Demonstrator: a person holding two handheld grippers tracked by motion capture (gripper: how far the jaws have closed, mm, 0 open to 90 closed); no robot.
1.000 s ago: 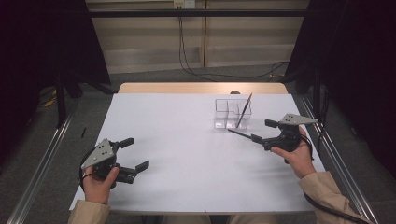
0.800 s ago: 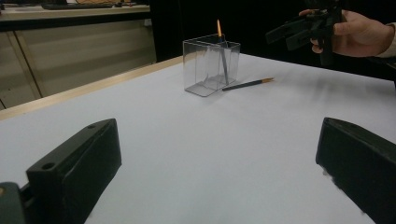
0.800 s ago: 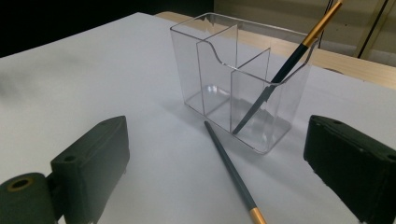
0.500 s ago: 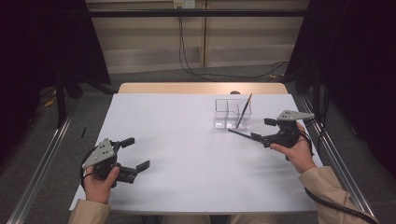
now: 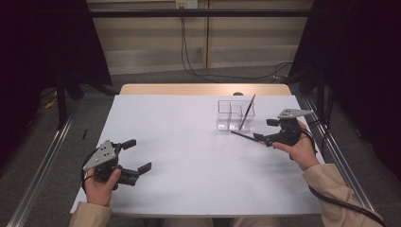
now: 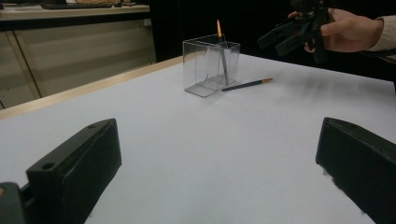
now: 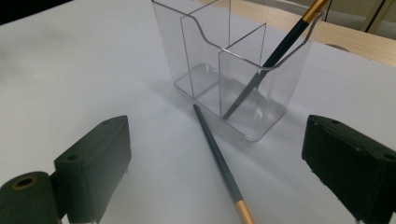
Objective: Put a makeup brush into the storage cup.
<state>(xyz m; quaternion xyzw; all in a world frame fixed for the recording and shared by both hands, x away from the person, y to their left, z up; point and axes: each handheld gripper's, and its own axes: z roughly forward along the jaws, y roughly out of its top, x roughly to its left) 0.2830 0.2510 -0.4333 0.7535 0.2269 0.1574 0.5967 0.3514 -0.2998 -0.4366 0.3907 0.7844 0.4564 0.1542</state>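
Count: two grippers, two pencils, one clear holder, one table. The right gripper [image 5: 269, 132] hangs above the white tabletop [image 5: 189, 142] at about three o'clock from the table's centre, jaws spread wide with nothing between them; in its own view the lying pencil [image 7: 219, 161] sits on the sheet between and below the two black jaws, not touched by either. That pencil is a slim dark rod with a gold end, and its dark tip stops just beside the front wall of the clear holder [image 5: 229, 113]. The holder is transparent hard plastic, box-shaped, split by inner walls into compartments, with a scalloped upper rim. The second pencil [image 5: 247, 111], same dark shaft and gold end, stands tilted inside the holder's right-hand compartment, leaning on the rim. The holder stands at roughly one o'clock, near the far wooden edge strip [image 5: 203, 89]. The left gripper [image 5: 135, 156] is at eight o'clock, close to the near-left corner, jaws likewise apart and empty, well apart from the holder. The tabletop is smooth, matte and flat; the broad middle stretch between the two grippers is unobstructed, and metal rails run along both long sides.
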